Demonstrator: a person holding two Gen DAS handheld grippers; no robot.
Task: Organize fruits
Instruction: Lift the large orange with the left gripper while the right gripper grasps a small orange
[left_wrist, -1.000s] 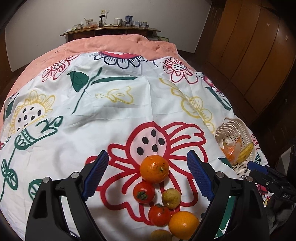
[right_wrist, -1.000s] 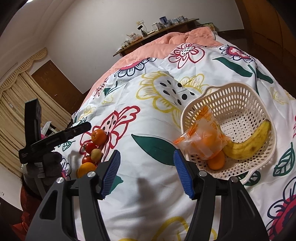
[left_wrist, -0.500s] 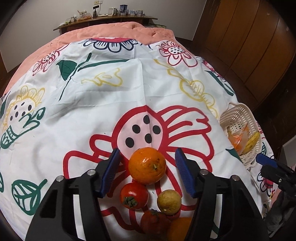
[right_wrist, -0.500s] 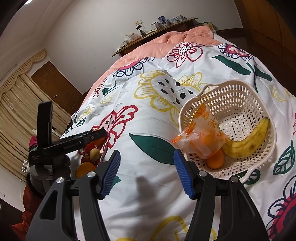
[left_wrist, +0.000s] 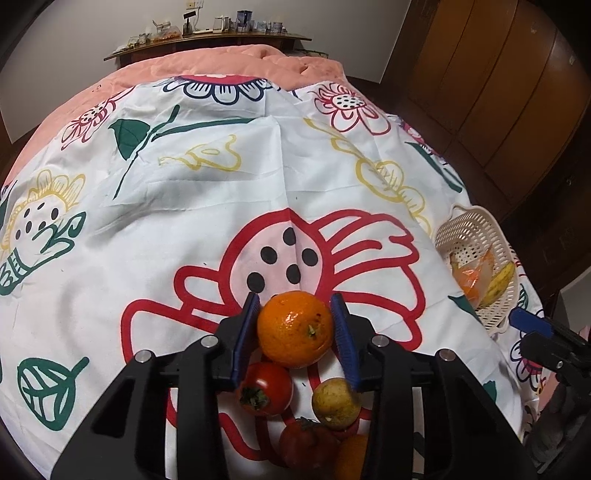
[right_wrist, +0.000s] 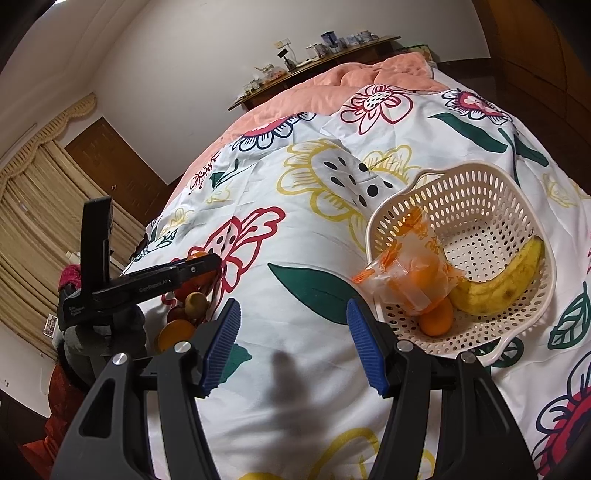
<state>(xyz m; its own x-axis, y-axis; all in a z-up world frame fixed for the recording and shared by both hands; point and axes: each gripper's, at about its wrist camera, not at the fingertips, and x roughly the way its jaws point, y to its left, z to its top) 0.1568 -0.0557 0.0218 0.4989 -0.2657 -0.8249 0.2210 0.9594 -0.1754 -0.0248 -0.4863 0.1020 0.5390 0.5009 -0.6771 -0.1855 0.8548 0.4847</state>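
At six o'clock in my left wrist view, the second tomato (left_wrist: 308, 441) and lower orange (left_wrist: 349, 456) sit partly hidden behind my gripper frame. Shelf clutter (left_wrist: 221, 26) at twelve is too small to identify.

The left gripper (left_wrist: 295, 325) moves forward over the fruit pile and its jaws narrow from wide apart until both blue pads (left_wrist: 246, 332) press the sides of the top orange (left_wrist: 294, 328). The tomato (left_wrist: 266, 388) and the other fruits now sit nearer the camera, between the gripper's arms.
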